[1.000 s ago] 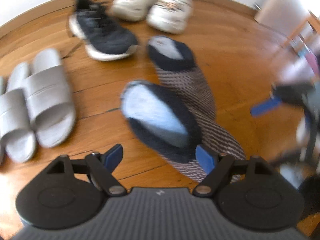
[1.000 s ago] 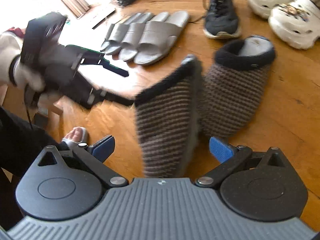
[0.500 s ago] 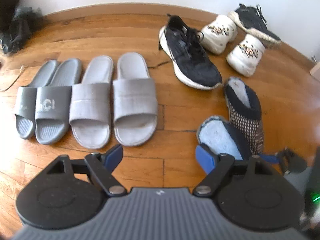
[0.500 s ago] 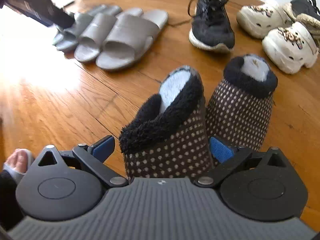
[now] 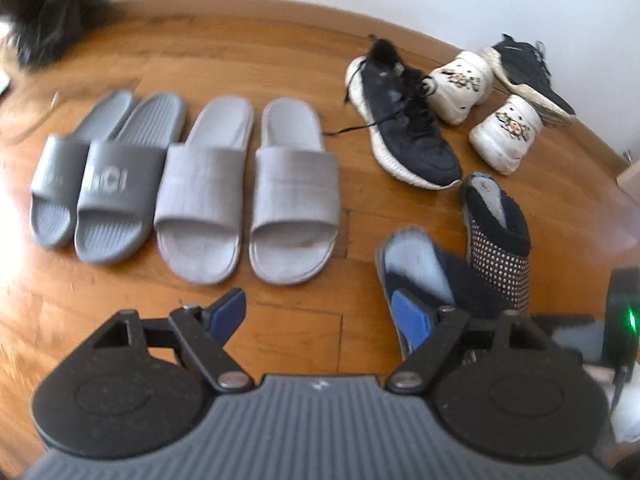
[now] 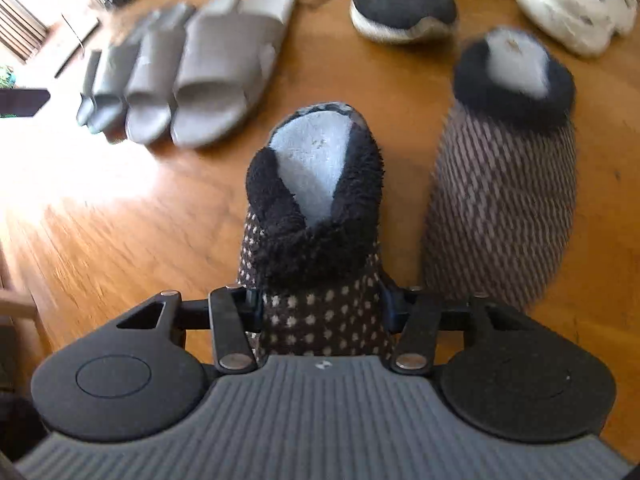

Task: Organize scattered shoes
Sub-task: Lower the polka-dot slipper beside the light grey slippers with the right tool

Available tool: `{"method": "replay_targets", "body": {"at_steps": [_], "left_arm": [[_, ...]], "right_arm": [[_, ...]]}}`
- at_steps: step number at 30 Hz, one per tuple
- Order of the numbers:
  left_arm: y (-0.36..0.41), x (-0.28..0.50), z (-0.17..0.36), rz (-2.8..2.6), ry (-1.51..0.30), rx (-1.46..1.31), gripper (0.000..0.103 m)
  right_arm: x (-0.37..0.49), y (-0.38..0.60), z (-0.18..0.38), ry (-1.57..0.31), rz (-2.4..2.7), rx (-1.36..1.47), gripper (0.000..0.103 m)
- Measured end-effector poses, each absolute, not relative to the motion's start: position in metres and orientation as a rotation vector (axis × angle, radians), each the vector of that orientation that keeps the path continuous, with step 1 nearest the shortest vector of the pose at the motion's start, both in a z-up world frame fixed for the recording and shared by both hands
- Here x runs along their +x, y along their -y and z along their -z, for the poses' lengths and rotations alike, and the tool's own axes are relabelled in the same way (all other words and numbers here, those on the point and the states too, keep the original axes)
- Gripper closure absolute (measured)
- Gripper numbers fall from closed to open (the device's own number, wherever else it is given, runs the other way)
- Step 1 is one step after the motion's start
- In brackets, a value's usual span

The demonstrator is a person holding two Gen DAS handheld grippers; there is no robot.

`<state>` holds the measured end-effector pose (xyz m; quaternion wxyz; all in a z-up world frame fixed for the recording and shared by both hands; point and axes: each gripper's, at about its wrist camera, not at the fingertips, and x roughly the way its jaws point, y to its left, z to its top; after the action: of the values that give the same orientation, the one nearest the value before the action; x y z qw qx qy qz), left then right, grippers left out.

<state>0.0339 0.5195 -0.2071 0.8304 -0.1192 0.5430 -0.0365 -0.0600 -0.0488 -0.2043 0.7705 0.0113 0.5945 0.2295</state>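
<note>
Both tongs (image 5: 320, 312) (image 6: 320, 312) share black linkages, silver rivets, blue pads (image 5: 408, 318), ribbed grey housings.

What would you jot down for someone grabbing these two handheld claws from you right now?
Right gripper: shut on the near dotted slipper, beside its mate.
Left gripper: open, holding nothing.
Done: dark grey slides and light grey slides sit side by side in a row.
Left: line up the dotted pair, then sort the black sneakers and white clogs, which lie mixed together.
</note>
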Motion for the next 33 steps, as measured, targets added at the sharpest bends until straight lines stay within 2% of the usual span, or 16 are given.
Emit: {"method": "replay_targets", "body": {"at_steps": [12, 21, 29, 33], "left_arm": [[-0.531, 0.032, 0.206, 0.076, -1.136, -0.309, 0.024], [-0.531, 0.032, 0.207, 0.099, -1.128, -0.294, 0.024], [-0.536, 0.033, 0.211, 0.082, -1.134, -0.304, 0.024], [-0.534, 0.038, 0.212, 0.062, -1.149, -0.289, 0.023]], "right_arm": [[0.019, 0.005, 0.192, -1.029, -0.532, 0.04, 0.055], [0.088, 0.002, 0.226, -1.092, -0.385, 0.125, 0.058], [0.093, 0.013, 0.232, -1.105, -0.321, 0.162, 0.059], [0.084, -0.011, 0.235, -1.146, -0.33, 0.199, 0.059]]}}
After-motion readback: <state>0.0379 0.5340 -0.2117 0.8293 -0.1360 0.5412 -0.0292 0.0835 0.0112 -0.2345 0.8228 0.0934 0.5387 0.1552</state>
